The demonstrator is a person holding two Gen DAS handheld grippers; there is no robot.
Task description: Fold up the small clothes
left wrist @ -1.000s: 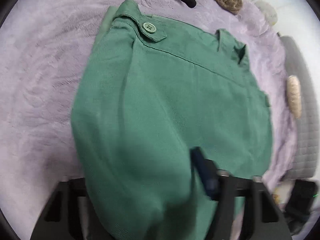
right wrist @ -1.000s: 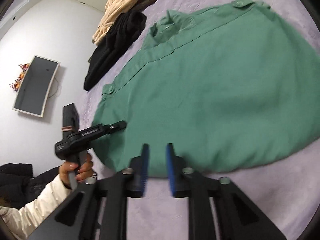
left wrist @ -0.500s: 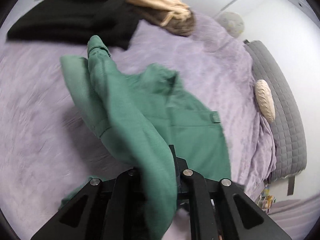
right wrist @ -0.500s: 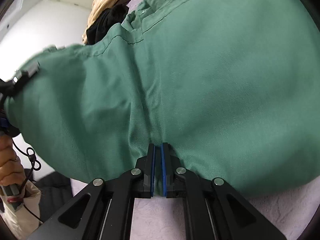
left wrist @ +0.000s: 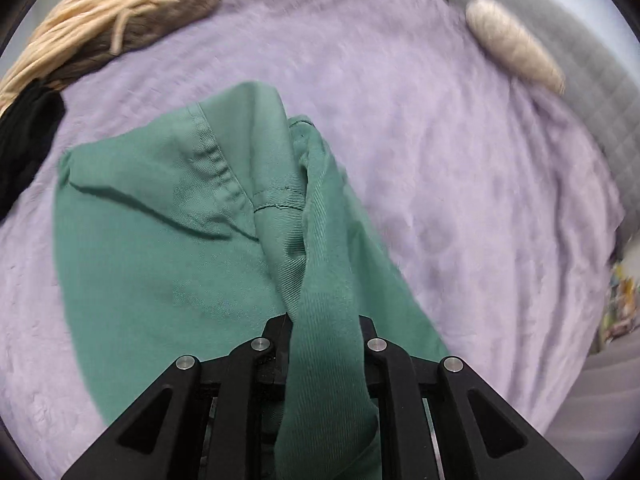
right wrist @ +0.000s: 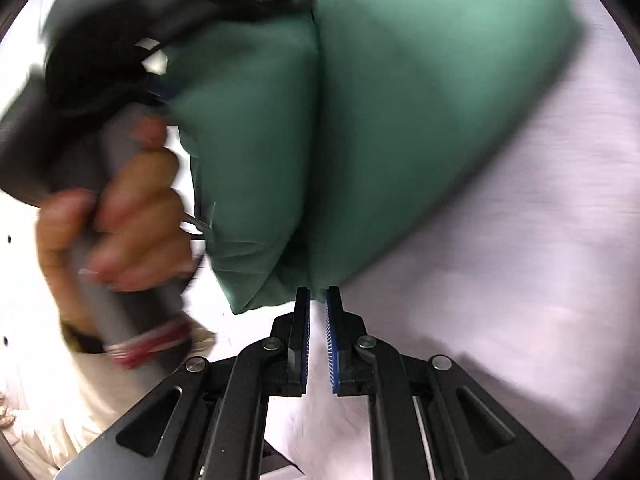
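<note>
The green garment (left wrist: 168, 248) lies partly folded on the lilac bedspread (left wrist: 460, 160). My left gripper (left wrist: 320, 332) is shut on a bunched edge of it, and the cloth drapes over the fingers and hides the pads. In the right wrist view the green garment (right wrist: 400, 112) hangs lifted and blurred, and my right gripper (right wrist: 318, 300) holds its lower edge between the blue pads (right wrist: 306, 332), which stand a narrow gap apart. The left gripper tool and the hand (right wrist: 120, 208) holding it show at the left of that view.
A cream knit and brown garment (left wrist: 112, 32) and a black garment (left wrist: 24, 136) lie at the far left of the bed. A beige cushion (left wrist: 516, 44) lies at the far right beside a grey quilt (left wrist: 592, 64).
Both grippers have lifted the garment and carried its near edge over toward the far side. The left gripper has swung right. The right pads stand slightly wider than half a second ago.
</note>
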